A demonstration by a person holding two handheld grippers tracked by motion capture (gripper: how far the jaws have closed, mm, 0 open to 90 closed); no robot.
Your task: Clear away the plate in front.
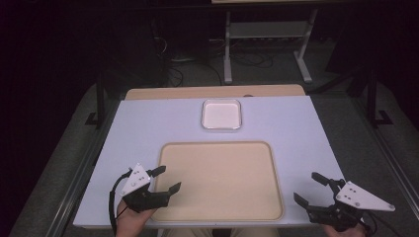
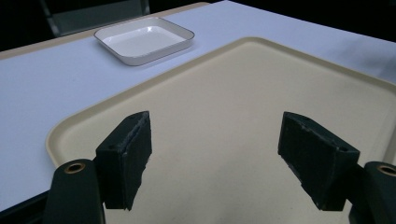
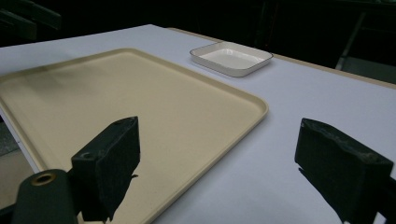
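Both tools, the left tool (image 1: 165, 178) hovering spread over the near-left corner of the beige tray (image 1: 222, 148) and the right tool (image 1: 307, 186) spread off its right edge, are waiting empty, so reaching for the white square dish (image 1: 221, 114) beyond looks next.

The high view looks down and forward over the tray (image 1: 221, 180). Both gripper views sit low and close, sharing the tray (image 2: 243, 116) (image 3: 116, 98) and the white dish (image 2: 144, 39) (image 3: 231, 57) beyond it.
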